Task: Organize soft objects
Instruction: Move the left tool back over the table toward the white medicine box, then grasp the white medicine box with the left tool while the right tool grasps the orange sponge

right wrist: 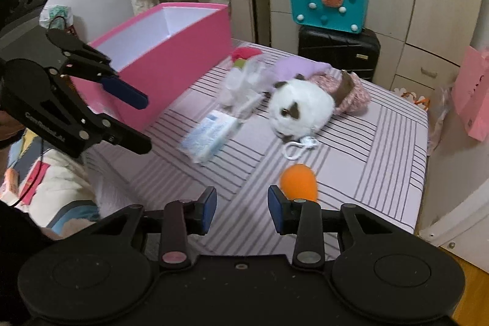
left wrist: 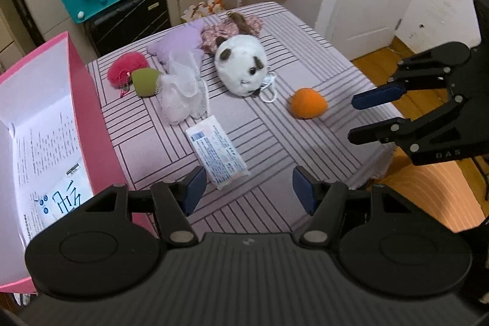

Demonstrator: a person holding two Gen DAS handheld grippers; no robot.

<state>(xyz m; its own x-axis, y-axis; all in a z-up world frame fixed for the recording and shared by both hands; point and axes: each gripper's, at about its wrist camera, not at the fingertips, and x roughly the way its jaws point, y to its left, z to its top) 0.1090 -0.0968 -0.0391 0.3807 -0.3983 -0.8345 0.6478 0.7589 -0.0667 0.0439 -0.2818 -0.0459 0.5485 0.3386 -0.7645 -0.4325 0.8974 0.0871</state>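
Left gripper [left wrist: 247, 188] wide, empty, over the bed's [left wrist: 305, 142] near edge, tissue pack [left wrist: 218, 150] just ahead. Right gripper [right wrist: 242, 211] wide, empty; orange ball [right wrist: 299, 181] just beyond its right finger, near the bed's right edge. Panda [left wrist: 240, 66] mid-bed. Left view alone shows the red puff [left wrist: 125, 71] and green ball [left wrist: 146, 81] by the pink box [left wrist: 82, 100], and printed sheets inside it. Right view alone shows the box's outer wall.

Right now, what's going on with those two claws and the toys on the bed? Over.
Left gripper open, empty, over tissue pack. Right gripper open, empty, beside orange ball. Pink box open, nothing blocking.
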